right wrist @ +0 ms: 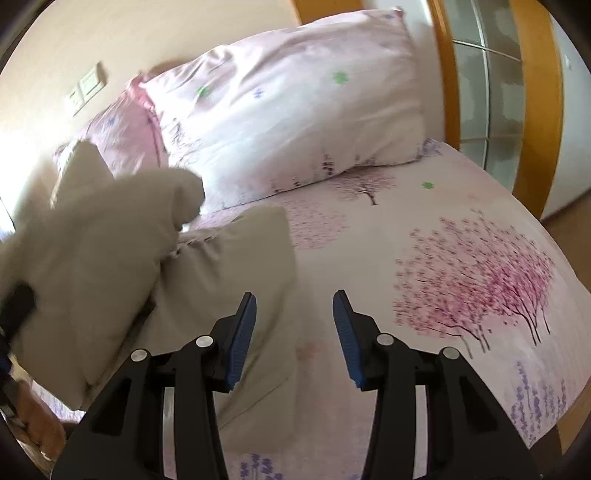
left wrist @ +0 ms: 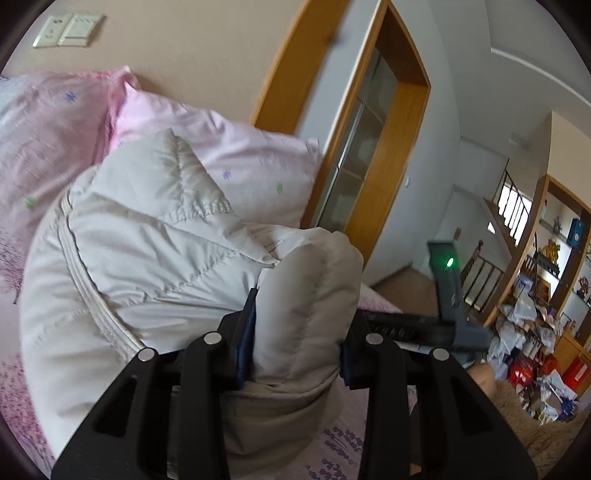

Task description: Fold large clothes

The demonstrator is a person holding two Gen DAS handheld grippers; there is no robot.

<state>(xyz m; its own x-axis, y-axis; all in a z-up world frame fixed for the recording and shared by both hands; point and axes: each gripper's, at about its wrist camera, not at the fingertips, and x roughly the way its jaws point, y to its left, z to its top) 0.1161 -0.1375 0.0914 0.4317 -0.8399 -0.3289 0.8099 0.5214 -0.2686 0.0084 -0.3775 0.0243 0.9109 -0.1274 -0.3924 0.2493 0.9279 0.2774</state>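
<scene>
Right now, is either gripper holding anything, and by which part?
Left gripper clamps a bunched fold of the pale padded jacket. Right gripper is open, holding nothing.

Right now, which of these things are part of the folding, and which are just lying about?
Part of the job:
- jacket, puffy, off-white
- left gripper, clamped on the jacket
- right gripper, open, holding nothing
- bed, the work surface

Just there:
- pillows
- wall switches
- floor clutter

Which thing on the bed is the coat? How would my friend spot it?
Find the bed sheet with pink trees, then the pink pillows by the wall. In front lies the coat: puffy, stitched, plain pale grey with no flowers, one fold pinched in the left tongs.
</scene>
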